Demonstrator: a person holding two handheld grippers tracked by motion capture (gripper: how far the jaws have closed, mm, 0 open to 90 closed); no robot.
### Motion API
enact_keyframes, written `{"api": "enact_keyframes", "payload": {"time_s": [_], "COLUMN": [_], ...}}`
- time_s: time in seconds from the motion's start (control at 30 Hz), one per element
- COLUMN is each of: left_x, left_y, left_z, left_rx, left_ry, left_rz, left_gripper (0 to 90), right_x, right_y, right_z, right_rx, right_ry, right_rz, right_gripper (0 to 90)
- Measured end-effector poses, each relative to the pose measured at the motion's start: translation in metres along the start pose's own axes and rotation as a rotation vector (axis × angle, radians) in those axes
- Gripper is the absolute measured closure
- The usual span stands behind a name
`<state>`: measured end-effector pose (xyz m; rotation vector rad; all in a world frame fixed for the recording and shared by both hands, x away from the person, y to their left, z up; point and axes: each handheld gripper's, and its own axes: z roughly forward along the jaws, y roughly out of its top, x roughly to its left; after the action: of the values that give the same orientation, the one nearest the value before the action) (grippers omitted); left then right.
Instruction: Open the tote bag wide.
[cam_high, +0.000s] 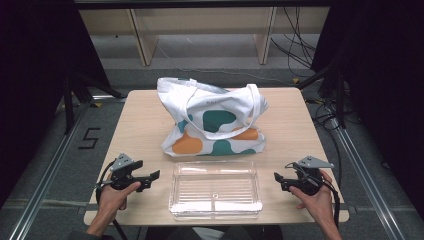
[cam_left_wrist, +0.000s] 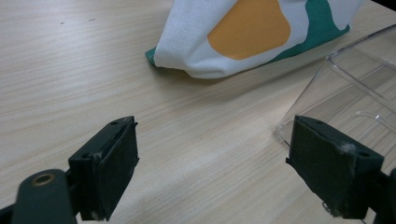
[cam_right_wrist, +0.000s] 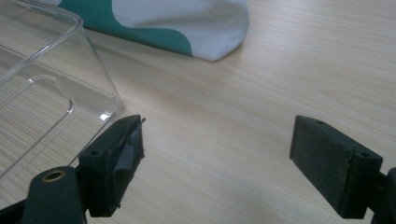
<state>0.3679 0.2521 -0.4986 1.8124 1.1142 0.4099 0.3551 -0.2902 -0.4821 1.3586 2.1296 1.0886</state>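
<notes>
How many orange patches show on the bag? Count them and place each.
2. One orange patch sits at the bag's lower left, near the tray. Another is at its lower right, partly behind a handle. The bag's far side is hidden and may carry more.

This looks like a lab or recording bay rather than a home. A small wooden table (cam_high: 150, 107) stands on grey carpet between metal floor rails (cam_high: 47, 172), boxed in by black curtains (cam_high: 30, 75), with loose cables (cam_high: 300, 52) trailing over the floor behind. A taped mark (cam_high: 89, 138), apparently a 5, lies left of the table, and pale wooden furniture legs (cam_high: 142, 42) stand at the back.
</notes>
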Motion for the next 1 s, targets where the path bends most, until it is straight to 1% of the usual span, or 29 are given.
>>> {"api": "enact_keyframes", "payload": {"time_s": [0.03,0.07,0.1,0.13,0.23,0.27,0.3,0.33,0.37,0.4,0.43,0.47,0.5,0.53,0.57,0.6,0.63,0.7,0.73,0.77,0.8,0.87,0.9,0.93,0.97,1.0], "left_x": [0.0,0.0,0.0,0.0,0.0,0.0,0.0,0.0,0.0,0.0,0.0,0.0,0.0,0.0,0.0,-0.001,-0.001,-0.001,-0.001,-0.001,-0.001,-0.001,-0.001,-0.001,-0.001,-0.001], "left_y": [0.0,0.0,0.0,0.0,0.0,0.0,0.0,0.0,0.0,0.0,0.0,0.0,0.0,0.0,0.0,0.001,0.001,0.001,0.001,0.001,0.001,0.001,0.001,0.001,0.001,0.001], "left_z": [0.0,0.0,0.0,0.0,0.0,0.0,0.0,0.0,0.0,0.0,0.0,-0.001,-0.001,0.0,0.0,0.0,-0.001,-0.001,-0.001,-0.001,-0.001,-0.001,-0.001,-0.001,-0.001,-0.001], "left_rx": [-0.001,0.0,-0.002,-0.002,0.0,-0.001,-0.001,-0.001,-0.002,-0.002,-0.005,0.002,0.002,0.004,0.003,0.002,0.004,0.007,0.005,0.004,0.003,0.005,0.006,0.007,0.008,0.01], "left_ry": [-0.001,-0.001,0.0,0.001,-0.001,0.003,0.002,0.003,0.003,0.003,0.0,0.003,0.003,0.005,0.007,0.01,0.01,0.013,0.013,0.011,0.014,0.013,0.015,0.016,0.015,0.014], "left_rz": [-0.001,0.0,-0.007,-0.006,-0.003,-0.012,-0.009,-0.008,-0.006,-0.006,-0.013,-0.013,-0.013,-0.014,-0.006,-0.003,0.009,0.008,0.008,0.002,0.007,0.009,0.011,0.01,0.013,0.015], "left_gripper": [15.2,15.2,15.2,15.2,15.2,15.2,15.2,15.2,15.3,15.3,15.3,15.3,15.3,15.3,15.3,15.3,15.3,15.3,15.2,15.3,15.3,15.3,15.3,15.3,15.3,15.3], "right_x": [-0.003,-0.003,-0.004,-0.004,-0.005,-0.005,-0.005,-0.002,-0.003,-0.003,-0.002,-0.003,-0.002,-0.002,-0.003,-0.002,-0.005,-0.005,-0.002,-0.006,-0.005,-0.004,-0.004,-0.004,-0.002,-0.003], "right_y": [0.0,0.0,0.0,0.0,0.001,0.001,0.001,0.001,0.001,0.001,0.001,0.002,0.002,0.002,0.003,0.003,0.004,0.005,0.005,0.006,0.006,0.007,0.007,0.008,0.009,0.011], "right_z": [0.001,0.002,0.002,0.002,0.002,0.001,0.001,0.001,0.001,0.001,0.002,0.002,0.003,0.003,0.003,0.003,0.003,0.003,0.002,0.003,0.004,0.003,0.004,0.004,0.004,0.002], "right_rx": [-0.002,0.002,0.008,0.018,0.017,0.012,0.014,0.021,0.011,0.011,-0.001,0.006,0.01,0.025,0.02,0.019,0.015,0.001,0.004,-0.011,-0.02,-0.012,-0.017,-0.02,-0.011,-0.006], "right_ry": [0.014,0.007,-0.005,0.002,0.001,0.017,0.013,-0.011,-0.012,-0.012,-0.01,-0.004,0.007,-0.01,-0.01,-0.009,0.001,0.003,-0.014,-0.012,-0.006,0.01,-0.011,-0.012,-0.004,0.006], "right_rz": [-0.032,-0.039,-0.046,-0.048,-0.052,-0.05,-0.051,-0.023,-0.032,-0.032,-0.027,-0.033,-0.02,-0.019,-0.035,-0.03,-0.057,-0.05,-0.032,-0.072,-0.068,-0.059,-0.078,-0.085,-0.075,-0.084], "right_gripper": [18.5,18.5,18.5,18.5,18.2,18.1,18.1,18.1,18.1,18.1,18.1,18.1,18.0,17.9,17.8,17.4,17.1,16.6,16.5,16.6,16.4,16.4,16.4,16.4,16.4,16.5]}}
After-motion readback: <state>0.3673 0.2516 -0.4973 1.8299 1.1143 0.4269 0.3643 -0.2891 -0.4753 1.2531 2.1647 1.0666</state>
